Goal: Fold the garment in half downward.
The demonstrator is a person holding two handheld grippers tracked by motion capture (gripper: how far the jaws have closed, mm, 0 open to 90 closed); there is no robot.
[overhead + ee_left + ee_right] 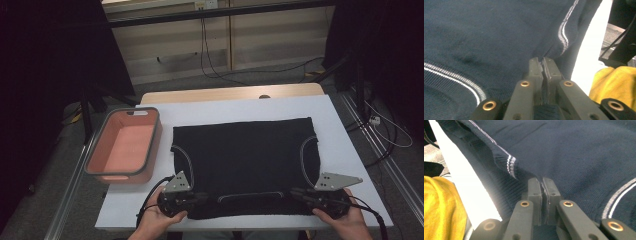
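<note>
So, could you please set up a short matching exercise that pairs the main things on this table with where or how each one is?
Things:
1. dark knit garment
2. pink basket
3. left gripper
4. right gripper

Places or states:
A. left of the garment, nothing visible inside
B. shut on the garment's near left corner
C. spread flat on the white table
D. shut on the garment's near right corner

Pairs: 1-C, 2-A, 3-B, 4-D

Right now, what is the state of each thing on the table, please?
Dark knitted garment: spread flat, near edge pinched at both shoulders.
Left hand-held gripper: shut on the garment.
Right hand-held gripper: shut on the garment.
Pink basket: upright, empty, beside the garment.
</note>
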